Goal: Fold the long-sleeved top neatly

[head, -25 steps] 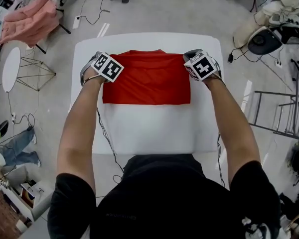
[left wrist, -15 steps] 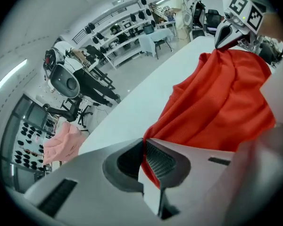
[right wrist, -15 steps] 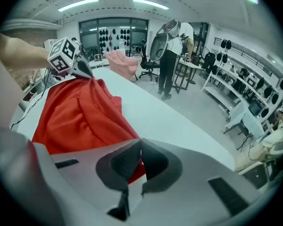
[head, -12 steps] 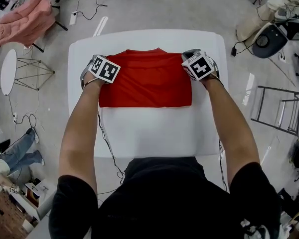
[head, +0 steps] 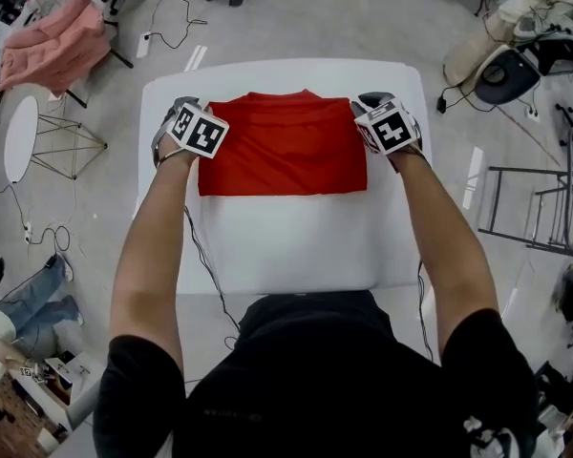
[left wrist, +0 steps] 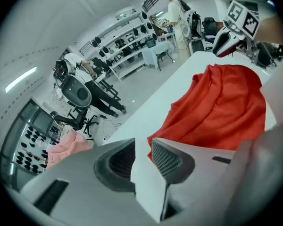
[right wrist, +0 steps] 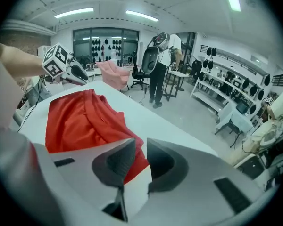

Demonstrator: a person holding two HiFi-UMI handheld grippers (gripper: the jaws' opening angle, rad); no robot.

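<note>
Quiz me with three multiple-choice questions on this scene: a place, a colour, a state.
1. Where does the folded top lie?
A. table's far half
B. floor
C. chair
2. What colour is the top?
A. blue
B. red
C. green
3. How are both grippers' fingers?
A. clamped on cloth
B. apart, pinching nothing
C. out of view

1 A: the top lies on the table, far half.
2 B: plainly red.
3 B: on the left gripper and right gripper the fingers have just been opening, nothing pinched between them.
</note>
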